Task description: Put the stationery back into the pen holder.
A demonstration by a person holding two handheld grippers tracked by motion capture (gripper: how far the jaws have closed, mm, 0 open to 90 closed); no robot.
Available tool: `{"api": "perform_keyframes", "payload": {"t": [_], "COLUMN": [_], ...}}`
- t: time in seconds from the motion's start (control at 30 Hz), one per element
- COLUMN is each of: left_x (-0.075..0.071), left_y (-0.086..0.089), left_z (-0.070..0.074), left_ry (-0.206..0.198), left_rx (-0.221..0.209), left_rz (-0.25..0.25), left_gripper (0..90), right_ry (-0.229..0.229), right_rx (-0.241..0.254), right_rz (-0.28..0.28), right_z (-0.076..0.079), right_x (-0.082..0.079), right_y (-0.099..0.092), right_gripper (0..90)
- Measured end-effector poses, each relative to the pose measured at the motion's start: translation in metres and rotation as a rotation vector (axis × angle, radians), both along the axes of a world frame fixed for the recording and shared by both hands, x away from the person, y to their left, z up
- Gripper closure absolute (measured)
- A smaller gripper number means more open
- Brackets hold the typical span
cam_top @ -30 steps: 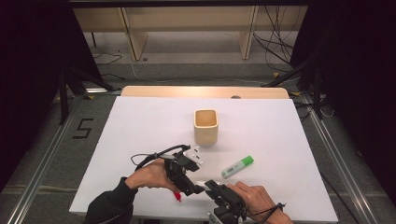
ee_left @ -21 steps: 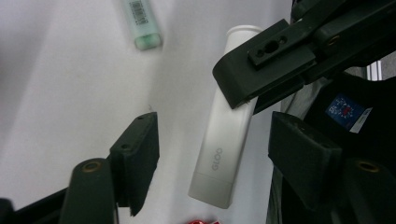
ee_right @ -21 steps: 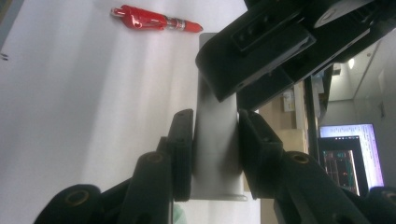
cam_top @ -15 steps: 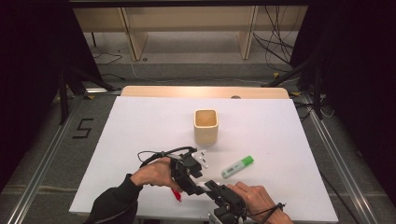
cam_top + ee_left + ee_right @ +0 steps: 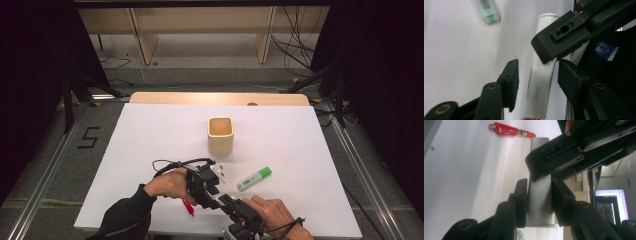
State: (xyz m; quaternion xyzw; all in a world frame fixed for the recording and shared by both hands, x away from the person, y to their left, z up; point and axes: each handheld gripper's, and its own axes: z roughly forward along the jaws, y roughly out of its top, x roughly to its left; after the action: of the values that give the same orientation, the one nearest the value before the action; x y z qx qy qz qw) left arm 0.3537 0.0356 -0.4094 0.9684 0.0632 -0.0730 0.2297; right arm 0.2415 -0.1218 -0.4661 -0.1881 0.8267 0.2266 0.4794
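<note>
left gripper [image 5: 212, 187]: fingers apart | right gripper [image 5: 227, 201]: fingers clamped | grippers touching

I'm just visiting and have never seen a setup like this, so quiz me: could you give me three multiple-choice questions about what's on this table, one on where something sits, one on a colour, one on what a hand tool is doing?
1. Where does the wooden cup stand?
A. at the table's near left corner
B. near the middle of the table, beyond the hands
C. on the floor

2. What colour is the pen lying on the table?
A. red
B. blue
C. yellow

3. What are the right tool's jaws doing?
A. hanging wide open over the cup
B. closed on the white glue stick
C. closed on the green highlighter

Answers:
1 B: the high view shows it upright at mid-table, past both hands.
2 A: it shows bright red in the right gripper view.
3 B: in that same view both jaws press the tube's sides; the left tool merely straddles it with gaps.
</note>
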Motion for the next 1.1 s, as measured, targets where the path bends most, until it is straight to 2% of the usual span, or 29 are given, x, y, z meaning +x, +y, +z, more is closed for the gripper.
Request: {"api": "perform_keyframes", "payload": {"t": [0.13,0.37,0.47,0.6,0.73,0.8,0.87,0.9,0.97,1.1], "left_x": [0.000,0.001,0.001,0.001,0.003,0.002,0.000,0.000,0.000,0.003], "left_y": [-0.001,-0.003,-0.004,-0.004,-0.003,-0.003,-0.004,-0.004,-0.003,0.003], "left_z": [-0.001,-0.004,-0.005,-0.005,-0.006,-0.006,-0.005,-0.004,-0.004,-0.003], "left_ry": [0.013,0.037,0.045,0.049,0.080,0.094,0.092,0.095,0.090,0.084], "left_rx": [0.013,0.034,0.035,0.036,0.030,0.031,0.041,0.048,0.056,0.050], "left_rz": [-0.015,-0.046,-0.056,-0.065,-0.073,-0.068,-0.071,-0.071,-0.056,-0.032], "left_gripper": [57.0,64.2,65.3,66.3,68.7,69.1,69.3,69.5,69.8,69.9], "right_ry": [0.008,-0.004,0.010,0.001,0.010,-0.002,0.004,0.000,0.012,0.016], "right_rx": [0.003,-0.008,-0.010,-0.016,-0.017,-0.028,-0.026,-0.036,-0.025,0.001], "right_rz": [-0.007,0.015,0.009,0.024,0.015,0.042,0.034,0.053,0.041,0.025], "right_z": [-0.001,-0.001,-0.002,-0.003,-0.004,-0.003,-0.003,-0.001,0.001,0.007], "right_x": [-0.001,-0.002,-0.003,-0.003,-0.004,-0.003,-0.005,-0.004,-0.005,-0.004], "right_y": [0.000,0.000,0.000,0.001,0.000,0.000,0.000,0.000,-0.002,-0.008], "right_gripper": [67.8,67.9,67.9,67.8,67.5,67.3,66.6,65.8,60.3,55.7]}}
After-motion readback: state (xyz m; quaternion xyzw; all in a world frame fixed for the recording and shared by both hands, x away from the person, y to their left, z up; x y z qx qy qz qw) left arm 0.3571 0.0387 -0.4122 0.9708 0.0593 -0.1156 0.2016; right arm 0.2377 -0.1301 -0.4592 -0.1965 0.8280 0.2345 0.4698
